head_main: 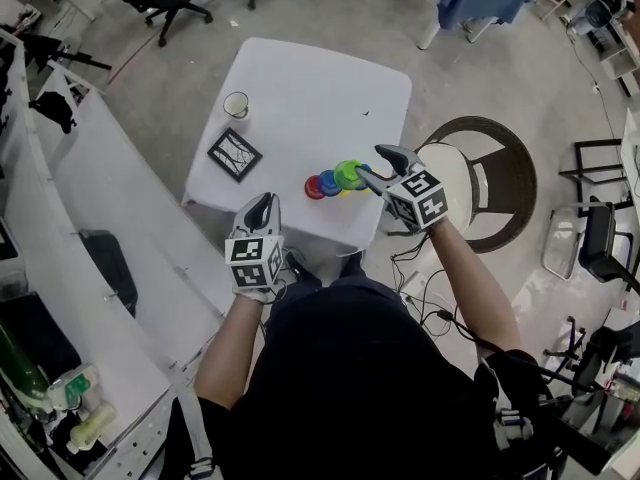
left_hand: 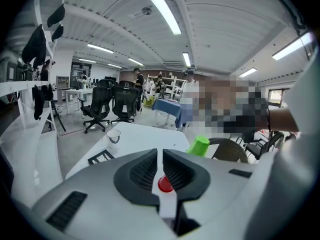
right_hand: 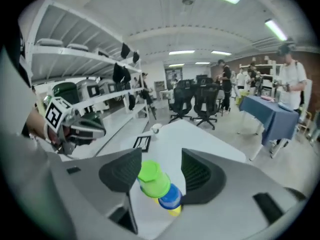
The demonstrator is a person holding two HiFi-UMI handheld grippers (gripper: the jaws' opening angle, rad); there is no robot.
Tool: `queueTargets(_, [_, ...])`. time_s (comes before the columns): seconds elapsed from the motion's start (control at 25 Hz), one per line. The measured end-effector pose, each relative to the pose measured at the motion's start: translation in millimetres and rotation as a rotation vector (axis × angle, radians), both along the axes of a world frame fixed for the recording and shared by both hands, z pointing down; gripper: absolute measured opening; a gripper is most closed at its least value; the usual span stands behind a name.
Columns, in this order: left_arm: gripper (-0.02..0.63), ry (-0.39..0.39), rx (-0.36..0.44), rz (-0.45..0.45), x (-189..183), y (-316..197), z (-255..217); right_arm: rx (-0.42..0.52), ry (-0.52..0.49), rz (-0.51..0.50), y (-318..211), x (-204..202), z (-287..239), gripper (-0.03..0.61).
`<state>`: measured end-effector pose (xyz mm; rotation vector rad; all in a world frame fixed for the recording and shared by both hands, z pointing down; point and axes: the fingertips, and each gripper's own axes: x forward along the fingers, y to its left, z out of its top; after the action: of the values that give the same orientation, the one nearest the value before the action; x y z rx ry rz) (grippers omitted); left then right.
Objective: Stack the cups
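An open workshop with a grey concrete floor, black office chairs and a brown wicker chair [head_main: 500,168] surrounds a small white square table [head_main: 300,78]. A clear glass cup [head_main: 236,104] and a flat black square frame [head_main: 234,154] lie toward the table's far-left part. Near its front edge is an upside-down bright green plastic cup [right_hand: 150,176], capping a blue plastic cup [right_hand: 171,196] with a yellow plastic cup [right_hand: 175,210] showing under that. The green one is tilted, not square on the stack. A red plastic cup [head_main: 314,188] stands alone just beside the stack. The main risk is the green cup. It leans close to one pad of the right gripper [right_hand: 161,159], so a careless pull-back could snag its rim, drag it off, or tip the light stack toward the near table edge. Fetching the red cup so close by could also knock the tower. The right gripper has let go: its jaws stand wide around the green cup, one pad well apart from it and neither squeezing. That forearm reaches out over the front right corner, with the tool aimed down and across toward the cups. The left gripper [left_hand: 160,156] is closed on nothing and hovers at the near edge. It points forward and down, and the red cup is visible through the slit between its jaws.
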<state>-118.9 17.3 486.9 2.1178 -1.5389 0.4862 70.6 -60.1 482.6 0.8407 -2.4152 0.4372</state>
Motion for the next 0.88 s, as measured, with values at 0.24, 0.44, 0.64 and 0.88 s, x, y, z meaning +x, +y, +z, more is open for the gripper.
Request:
queueTargets(0.24, [0.034, 0.001, 0.063, -0.010, -4.1, -16.1, -33.4, 0.139, -0.139, 0.301, -33.7, 36.5, -64.1, 0.077])
queueTargets(0.44, [0.034, 0.028, 0.144, -0.004, 3.5, -31.8, -71.9, 0.234, -0.172, 0.410, -37.1, 50.9, -98.7, 0.002])
queueTargets(0.64, [0.034, 0.063, 0.197, -0.004, 9.5, -44.5, -101.7, 0.356, -0.139, 0.425, -33.8, 57.9, -127.1, 0.000])
queueTargets(0.88, [0.034, 0.075, 0.230, -0.001, 10.9, -51.4, -117.9, 0.434, -0.134, 0.447, -33.2, 67.3, -144.1, 0.000])
